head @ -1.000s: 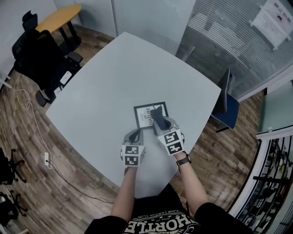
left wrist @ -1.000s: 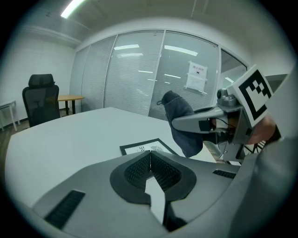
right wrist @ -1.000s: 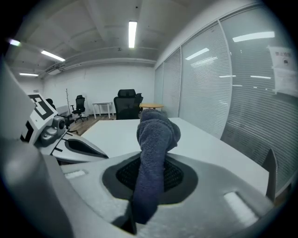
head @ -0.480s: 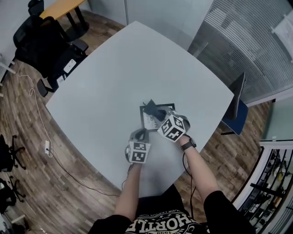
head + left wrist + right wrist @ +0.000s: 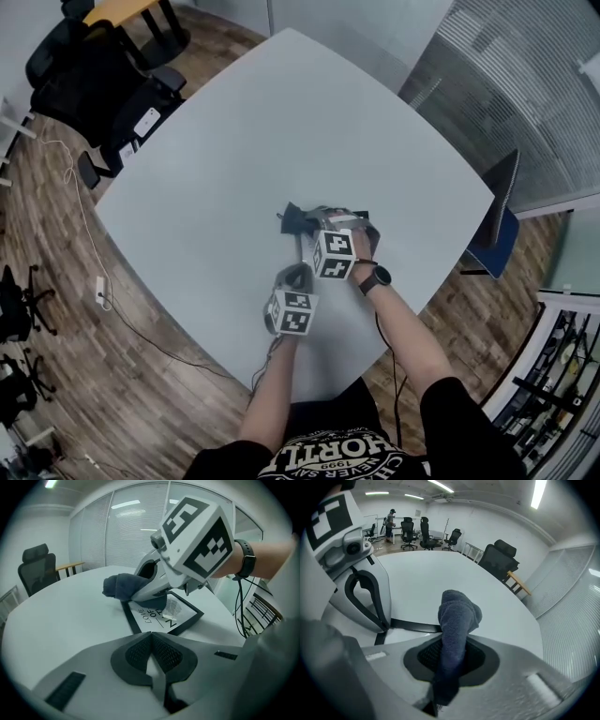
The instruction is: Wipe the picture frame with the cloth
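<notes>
Wiping looks underway, not finished: right gripper (image 5: pixel 450 667) pinches the dark fluffy cloth (image 5: pixel 457 616) over a corner of the black rectangular picture frame (image 5: pixel 164 617), left gripper (image 5: pixel 152 656) closed on nothing beside it.

open tabletop (image 5: pixel 234 141), picture frame (image 5: pixel 180 614) ahead

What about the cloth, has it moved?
Yes. The right tool swept the cloth left across the picture frame, from its middle to past its left corner.
</notes>
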